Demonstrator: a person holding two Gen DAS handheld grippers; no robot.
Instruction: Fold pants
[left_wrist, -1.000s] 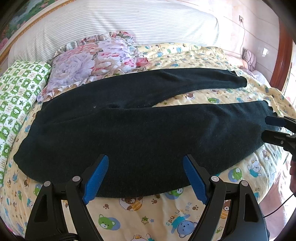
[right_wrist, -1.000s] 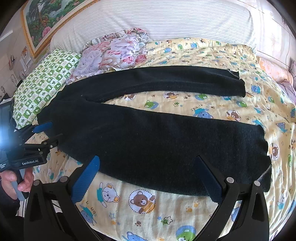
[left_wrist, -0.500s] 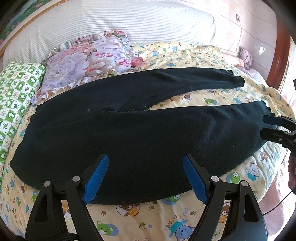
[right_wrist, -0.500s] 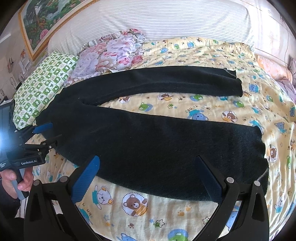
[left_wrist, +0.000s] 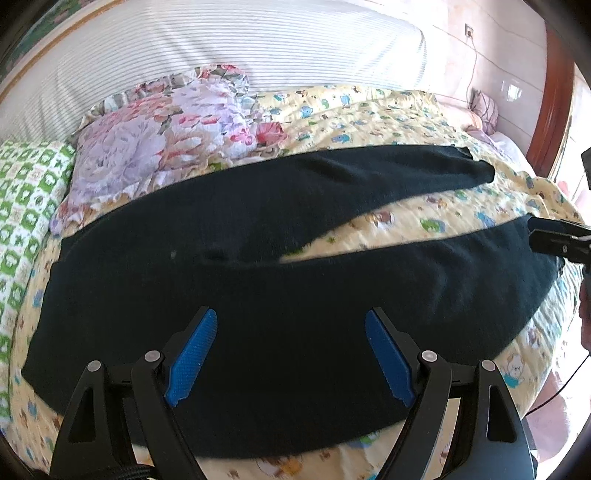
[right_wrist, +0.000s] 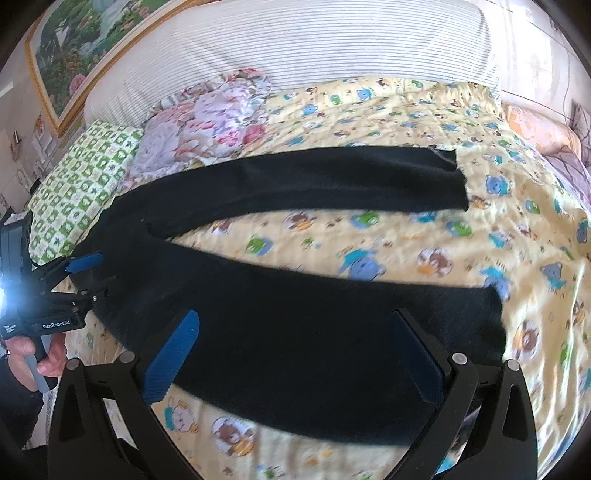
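Black pants (left_wrist: 258, 288) lie flat across the bed, waist to the left, two legs spread to the right; they also show in the right wrist view (right_wrist: 314, 332). My left gripper (left_wrist: 290, 356) is open, its blue pads over the near leg close to the waist. My right gripper (right_wrist: 295, 354) is open over the near leg toward its cuff. The right gripper shows at the right edge of the left wrist view (left_wrist: 554, 240), by the near cuff. The left gripper shows at the left of the right wrist view (right_wrist: 79, 273), by the waistband.
The yellow cartoon-print bedspread (right_wrist: 406, 240) covers the bed. A floral pillow (left_wrist: 166, 140) and a green checked pillow (right_wrist: 81, 181) lie behind the waist. A striped headboard (left_wrist: 258, 48) stands at the back. A wooden post (left_wrist: 554, 92) is at far right.
Both grippers have moved forward and lower over the near leg, so the pants fill more of each view. Both stay open. The pants have not moved.
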